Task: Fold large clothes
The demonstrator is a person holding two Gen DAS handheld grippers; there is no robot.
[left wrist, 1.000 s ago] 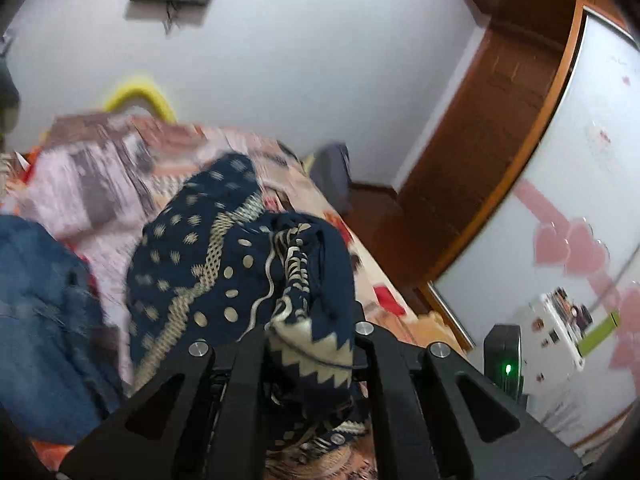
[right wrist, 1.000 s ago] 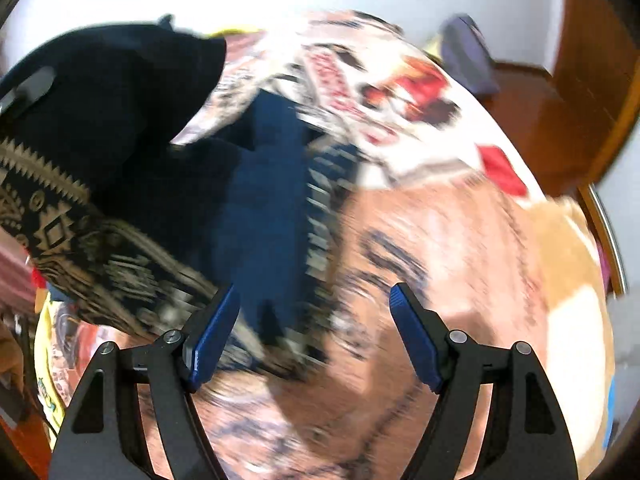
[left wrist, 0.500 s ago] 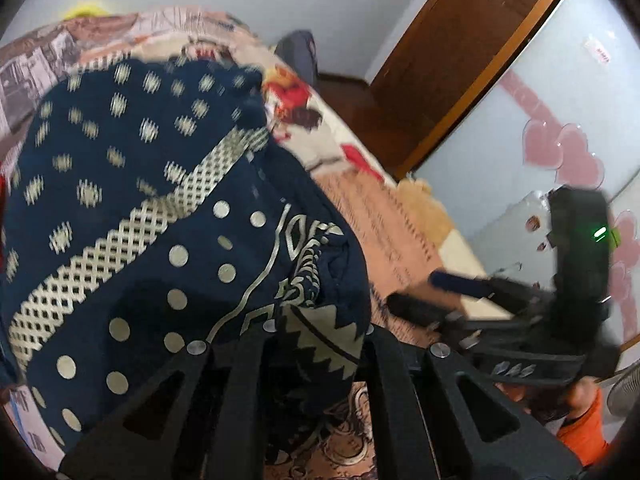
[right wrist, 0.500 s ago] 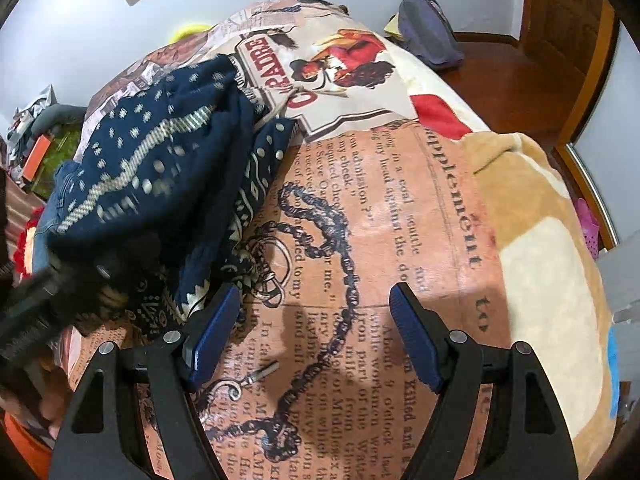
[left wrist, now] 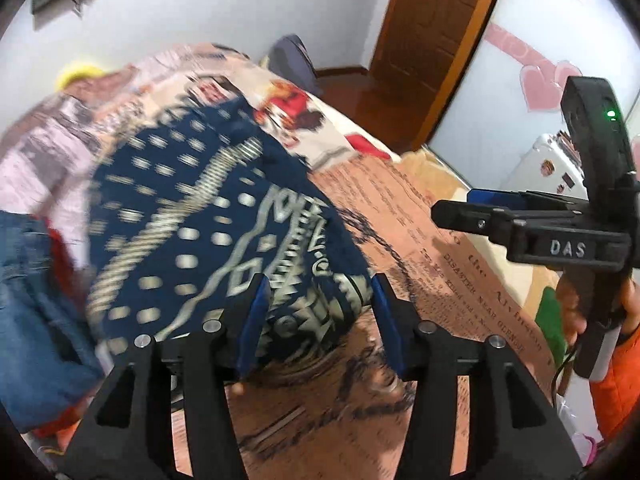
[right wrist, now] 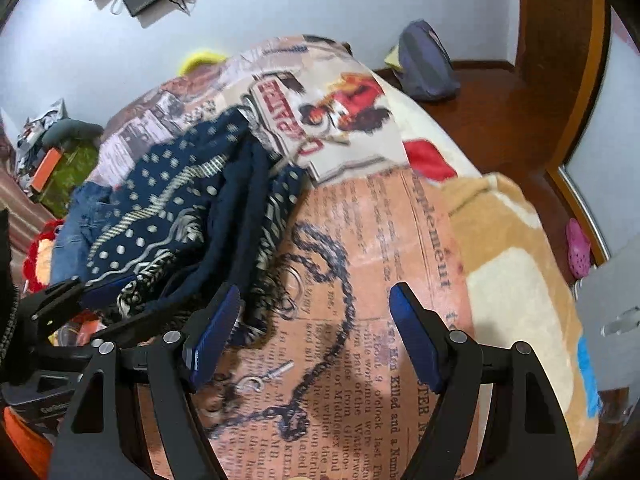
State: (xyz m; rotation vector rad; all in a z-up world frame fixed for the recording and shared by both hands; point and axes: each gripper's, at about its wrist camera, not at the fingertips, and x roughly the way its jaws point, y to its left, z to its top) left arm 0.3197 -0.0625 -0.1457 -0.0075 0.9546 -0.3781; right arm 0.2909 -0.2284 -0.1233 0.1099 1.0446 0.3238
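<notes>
Left wrist view: the left tool (left wrist: 318, 312) hangs low at the bottom centre of the frame, its blue pads spread apart, having just been opening. The hem of a navy patterned garment (left wrist: 200, 216) lies between the pads, and the blur leaves it unclear whether either pad touches the cloth. The garment is heaped across the left half of the frame on a bed whose newspaper-print blanket (left wrist: 404, 216) fills the middle. Blue denim (left wrist: 24, 280) sits at the left edge, partly under the heap. At the right edge the right tool (left wrist: 472, 204) juts in sideways, held by a hand (left wrist: 572, 304) with an orange sleeve (left wrist: 616, 384) below it. A white cabinet with stickers (left wrist: 548, 164) stands behind it, and a wooden door (left wrist: 432, 36) fills the upper right.

Right wrist view: the right tool (right wrist: 316, 340) stands wide open at the bottom centre, nothing between its pads but bare blanket (right wrist: 400, 240). Here the garment (right wrist: 180, 200) appears sharp, bunched at centre left with dark folds spilling toward the lower left pad. The left tool (right wrist: 96, 292) shows at the lower left, at the heap's edge. Only this view shows a pink shoe (right wrist: 578, 246) on the floor at right, a yellow object (right wrist: 202, 58) past the bed's far edge, and a grey bag (right wrist: 424, 64) on the floor at the upper right.
</notes>
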